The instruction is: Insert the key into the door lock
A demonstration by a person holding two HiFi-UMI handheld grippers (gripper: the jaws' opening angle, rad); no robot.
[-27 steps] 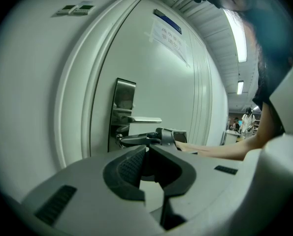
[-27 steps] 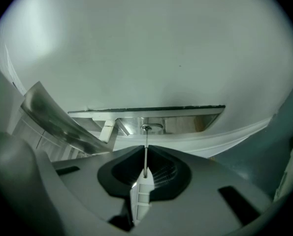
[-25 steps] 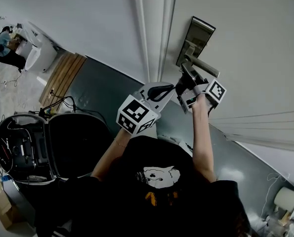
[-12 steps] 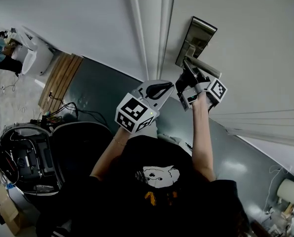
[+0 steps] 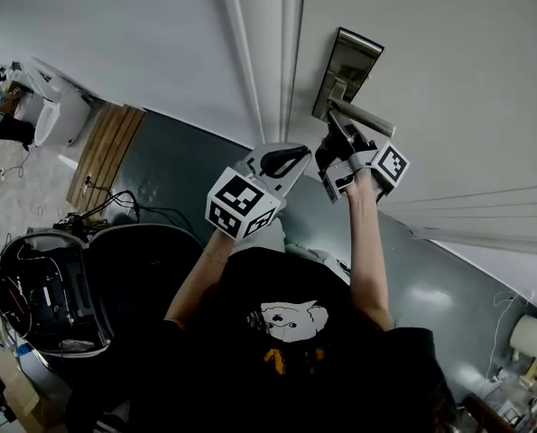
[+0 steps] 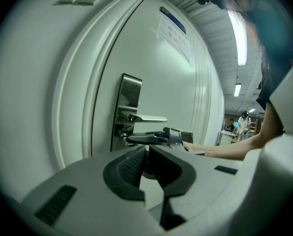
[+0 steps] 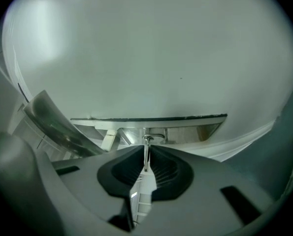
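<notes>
The steel lock plate [image 5: 345,66] sits on the white door, with its lever handle [image 5: 363,115] just below. My right gripper [image 5: 333,144] is up against the plate under the lever. It is shut on a thin metal key [image 7: 146,157], whose tip touches the lock cylinder [image 7: 153,138] on the lock plate [image 7: 185,132]. The lever handle [image 7: 52,122] crosses at the left. My left gripper [image 5: 295,162] hangs beside it, shut on nothing. In the left gripper view the left gripper [image 6: 147,152] faces the lock plate [image 6: 129,107], and the right gripper [image 6: 136,139] reaches in under the lever handle [image 6: 148,118].
The white door frame [image 5: 268,52] runs just left of the lock. On the grey floor lie an open black case [image 5: 87,278] and wooden boards [image 5: 101,156]. A paper roll [image 5: 530,336] stands at the lower right. A person sits far off at the upper left.
Both grippers keep nearly the same place against the door. The head view has shifted slightly, so the lock sits a little further left and higher.
</notes>
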